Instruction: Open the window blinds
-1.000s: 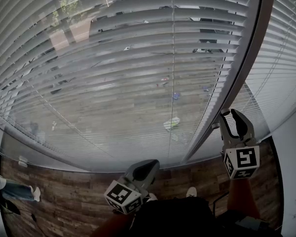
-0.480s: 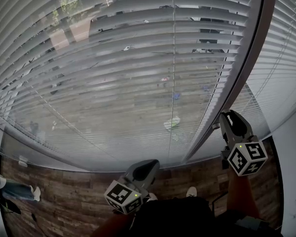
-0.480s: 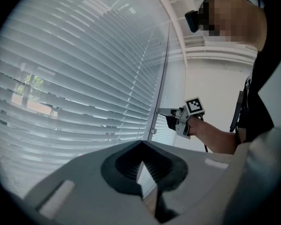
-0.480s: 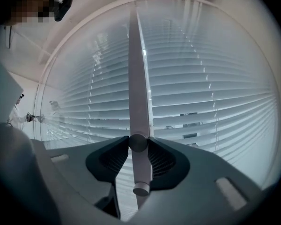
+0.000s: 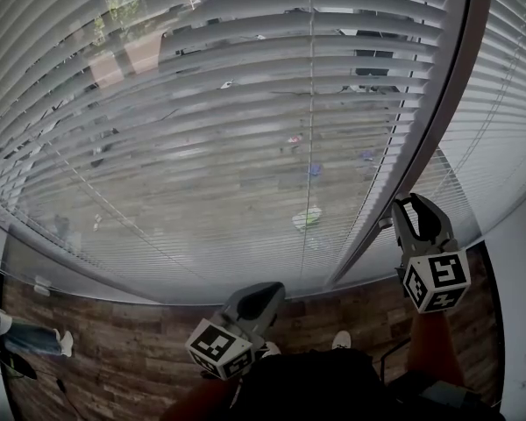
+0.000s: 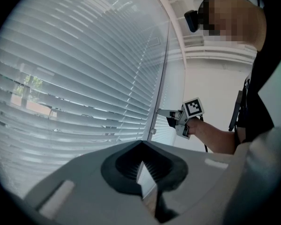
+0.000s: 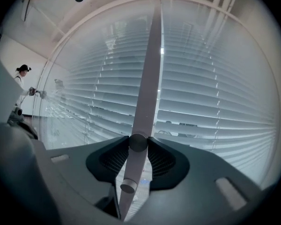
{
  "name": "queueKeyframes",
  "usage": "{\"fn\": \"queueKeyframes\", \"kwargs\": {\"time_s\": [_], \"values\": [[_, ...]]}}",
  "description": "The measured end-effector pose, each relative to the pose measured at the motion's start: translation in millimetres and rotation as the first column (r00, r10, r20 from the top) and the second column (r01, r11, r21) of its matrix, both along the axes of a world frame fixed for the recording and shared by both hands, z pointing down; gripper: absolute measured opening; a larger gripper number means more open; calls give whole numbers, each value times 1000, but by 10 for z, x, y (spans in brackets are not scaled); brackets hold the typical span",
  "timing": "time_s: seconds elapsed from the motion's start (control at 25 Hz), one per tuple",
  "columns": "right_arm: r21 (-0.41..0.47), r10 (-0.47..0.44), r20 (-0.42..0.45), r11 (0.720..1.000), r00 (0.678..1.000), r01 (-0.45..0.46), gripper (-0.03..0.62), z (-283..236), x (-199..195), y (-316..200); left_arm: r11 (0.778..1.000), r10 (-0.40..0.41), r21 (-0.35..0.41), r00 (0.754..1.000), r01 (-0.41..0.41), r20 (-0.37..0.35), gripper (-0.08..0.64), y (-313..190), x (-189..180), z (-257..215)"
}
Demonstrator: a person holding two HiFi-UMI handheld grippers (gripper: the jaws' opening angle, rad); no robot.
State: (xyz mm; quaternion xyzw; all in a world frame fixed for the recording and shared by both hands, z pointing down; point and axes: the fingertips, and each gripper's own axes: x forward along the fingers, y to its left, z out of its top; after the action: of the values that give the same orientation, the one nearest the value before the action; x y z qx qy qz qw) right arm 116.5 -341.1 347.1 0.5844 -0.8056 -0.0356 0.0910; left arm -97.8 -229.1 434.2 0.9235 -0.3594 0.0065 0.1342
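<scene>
The window blinds (image 5: 202,103) fill nearly everything ahead, slats lying at a shallow tilt with the street outside showing through the gaps. That tilt looks no different from a second ago. Cutting down across them on the right is the dark frame post (image 5: 440,121), with a narrower run of slats beyond it. Below the sill there's a strip of wooden floor (image 5: 114,367).

Now the right gripper (image 5: 412,203): it's up at the post, pointing almost level at the glass. Since the earlier frame it has rolled over and partly back, so its marker cube (image 5: 436,281) now shows a different tilt. Its jaws have just been closing, and they're narrower than they were a second ago. Its own view shows why: a small round knob (image 7: 138,142) on the post sits right between the jaws, with a pad touching it on either side. Pinched, then, but with the jaws still fairly wide.

The left gripper (image 5: 268,294) is low and central, exactly where it was before. Its tips are together with nothing between them, held well back from the blinds.

Smallest of all is a second little stub (image 7: 128,187) on the post below the knob, untouched.
</scene>
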Motion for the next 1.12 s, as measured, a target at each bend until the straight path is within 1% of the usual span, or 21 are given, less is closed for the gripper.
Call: {"fn": "queueKeyframes", "kwargs": {"time_s": [0.2,0.36,0.68,0.92,1.04,1.12], "values": [[21,8,-107,1000,994,-6,152,-4,-7,3,1000,10,8,1000,-10,-8,0,18,14,5],[41,19,-181,999,983,-12,152,-1,-10,2,1000,12,16,1000,-11,-28,0,21,27,-24],[80,50,-312,996,949,-26,150,-16,-73,18,1000,8,3,1000,-8,0,0,41,3,6],[123,92,-446,992,890,-41,149,31,-50,19,1000,8,7,1000,-8,1,0,38,15,-16],[128,108,-528,991,842,-47,150,46,-42,29,1000,10,7,1000,-10,-1,0,43,13,18],[157,131,-575,987,808,-48,150,35,-47,24,1000,9,7,1000,-9,1,0,38,11,21]]}}
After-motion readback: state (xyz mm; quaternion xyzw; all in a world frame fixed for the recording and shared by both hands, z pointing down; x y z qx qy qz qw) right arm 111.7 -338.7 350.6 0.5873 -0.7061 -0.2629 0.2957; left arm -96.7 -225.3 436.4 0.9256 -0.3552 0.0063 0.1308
